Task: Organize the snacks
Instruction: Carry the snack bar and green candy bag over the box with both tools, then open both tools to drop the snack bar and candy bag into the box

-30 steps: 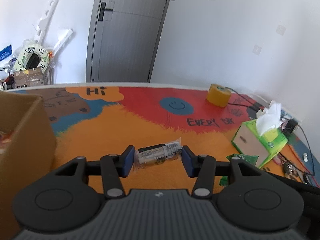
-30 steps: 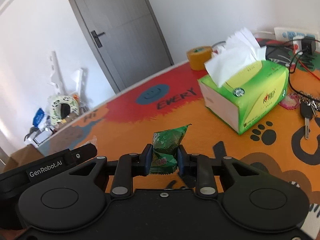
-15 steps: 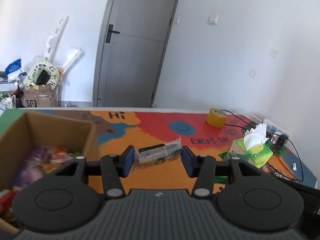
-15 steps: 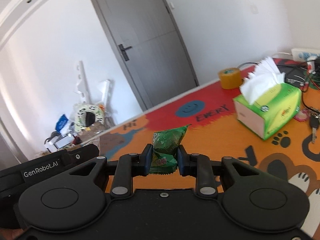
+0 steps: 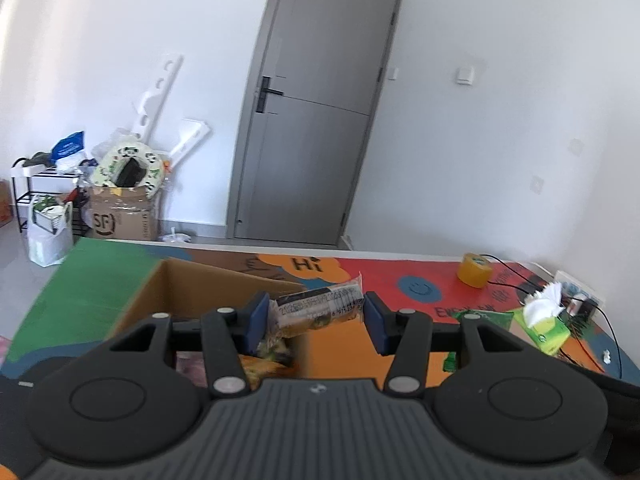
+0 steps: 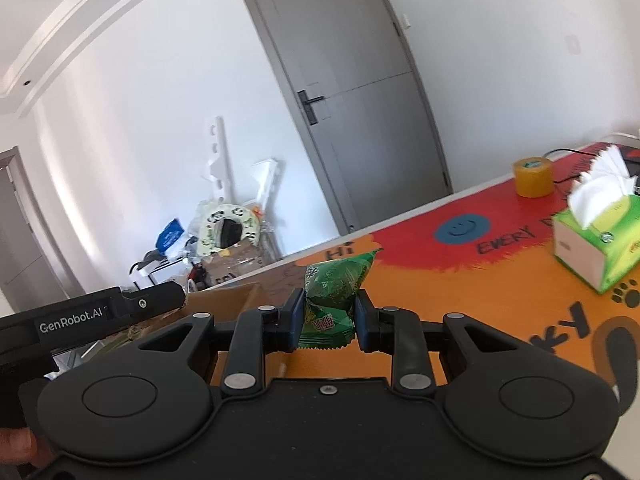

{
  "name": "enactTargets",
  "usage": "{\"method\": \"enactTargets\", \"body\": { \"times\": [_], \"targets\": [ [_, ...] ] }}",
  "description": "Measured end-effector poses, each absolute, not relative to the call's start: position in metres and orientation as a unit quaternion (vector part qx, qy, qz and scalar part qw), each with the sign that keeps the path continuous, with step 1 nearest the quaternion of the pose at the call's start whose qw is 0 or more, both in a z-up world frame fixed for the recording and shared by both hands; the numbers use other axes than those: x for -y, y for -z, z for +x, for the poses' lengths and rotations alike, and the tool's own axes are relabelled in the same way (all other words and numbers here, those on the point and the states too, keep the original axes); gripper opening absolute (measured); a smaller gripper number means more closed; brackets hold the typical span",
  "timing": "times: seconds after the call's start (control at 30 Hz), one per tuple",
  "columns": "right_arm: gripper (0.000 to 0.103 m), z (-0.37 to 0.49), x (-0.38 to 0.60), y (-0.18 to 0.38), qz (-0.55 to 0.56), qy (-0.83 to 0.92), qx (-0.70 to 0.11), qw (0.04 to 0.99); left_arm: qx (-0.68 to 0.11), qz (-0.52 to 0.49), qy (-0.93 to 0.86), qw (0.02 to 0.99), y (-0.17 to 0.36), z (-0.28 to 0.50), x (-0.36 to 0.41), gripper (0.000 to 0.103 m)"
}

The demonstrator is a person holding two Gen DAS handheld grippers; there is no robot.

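My left gripper [image 5: 316, 320] is shut on a clear-wrapped snack bar [image 5: 316, 306] held crosswise between its blue pads, above the right wall of an open cardboard box [image 5: 156, 296]. Several snack packets [image 5: 264, 358] lie inside that box. In the right wrist view my right gripper [image 6: 326, 320] is shut on a green snack packet [image 6: 334, 288], raised over the orange mat. The cardboard box's corner [image 6: 224, 302] shows to its left, behind the left gripper's black body [image 6: 92, 314].
A green tissue box [image 6: 600, 240] and a roll of yellow tape [image 6: 534, 176] stand on the colourful mat [image 6: 500, 280] to the right. Cables and a power strip [image 5: 576, 296] lie at the far right. A grey door and floor clutter are behind the table.
Both grippers rose and swung left with their snacks still held. The cardboard box came into the left wrist view and now lies under the left gripper; the tissue box slid right.
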State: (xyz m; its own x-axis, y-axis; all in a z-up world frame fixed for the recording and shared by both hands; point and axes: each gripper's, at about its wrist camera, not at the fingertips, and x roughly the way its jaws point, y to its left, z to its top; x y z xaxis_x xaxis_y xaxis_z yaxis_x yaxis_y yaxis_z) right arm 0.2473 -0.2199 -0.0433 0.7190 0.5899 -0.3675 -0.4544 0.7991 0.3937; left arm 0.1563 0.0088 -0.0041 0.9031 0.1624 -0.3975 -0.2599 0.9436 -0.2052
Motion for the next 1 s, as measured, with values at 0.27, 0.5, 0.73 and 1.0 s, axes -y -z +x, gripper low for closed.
{"method": "enactTargets", "body": {
  "times": [0.27,0.5,0.73,1.0],
  "targets": [
    [0.027,0.243,0.187,0.033,0.122,-0.315,-0.236,0.911,-0.18,-0.138,-0.137,0.964,-0.003,0.144,-0.042,0.05],
    [0.027,0.242,0.159,0.03,0.105,-0.334,-0.237,0.906,-0.187,-0.148,-0.151,0.959,0.0,0.146,-0.067,0.051],
    [0.027,0.245,0.137,0.027,0.089,-0.344,-0.243,0.903,-0.198,-0.165,-0.159,0.953,0.008,0.154,-0.088,0.051],
    [0.027,0.241,0.122,0.025,0.074,-0.357,-0.25,0.897,-0.207,-0.189,-0.163,0.946,0.015,0.152,-0.1,0.074]
  ]
}}
